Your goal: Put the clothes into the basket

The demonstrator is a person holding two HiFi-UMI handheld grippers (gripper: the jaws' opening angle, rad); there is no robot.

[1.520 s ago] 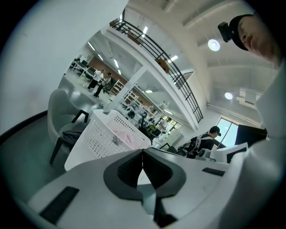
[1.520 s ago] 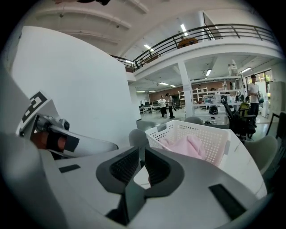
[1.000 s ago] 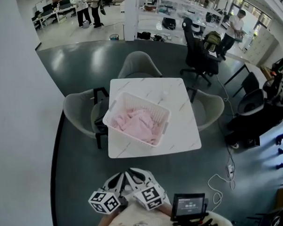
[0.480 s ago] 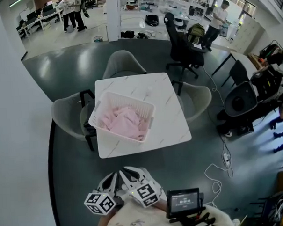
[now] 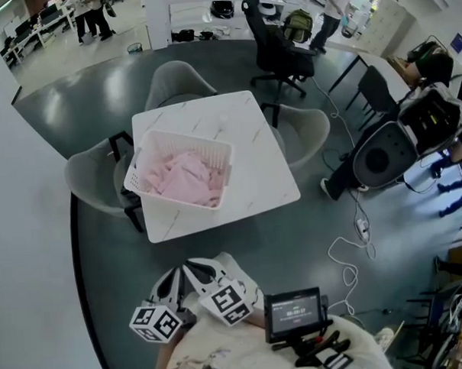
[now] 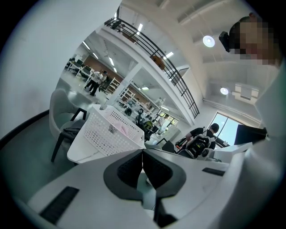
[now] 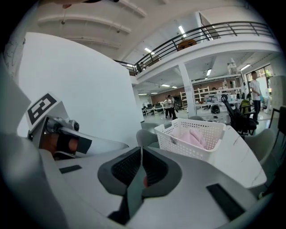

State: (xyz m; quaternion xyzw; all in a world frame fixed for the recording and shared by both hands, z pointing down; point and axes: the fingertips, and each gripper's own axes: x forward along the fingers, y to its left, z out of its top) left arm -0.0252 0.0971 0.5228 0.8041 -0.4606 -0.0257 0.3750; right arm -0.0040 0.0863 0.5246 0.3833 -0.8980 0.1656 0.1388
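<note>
Side by side near the person's body and tilted slightly down, the left gripper (image 5: 176, 274) is clenched empty, and the right gripper (image 5: 192, 266) has just been closing its jaws on nothing. Farther off, the pink clothes (image 5: 181, 178) lie in the basket (image 5: 184, 136) on the table (image 5: 257, 160).

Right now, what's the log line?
pink clothes: in basket on table | left gripper: shut, empty | right gripper: just closed fully, empty

We are logging pink clothes (image 5: 182, 177) lying in a white basket (image 5: 178, 199), sitting on a marble worktop (image 5: 257, 171). Grey chairs (image 5: 177, 79) are ringing it. We are holding left claw (image 5: 172, 280) and right claw (image 5: 204, 273) together, well apart from it.
</note>
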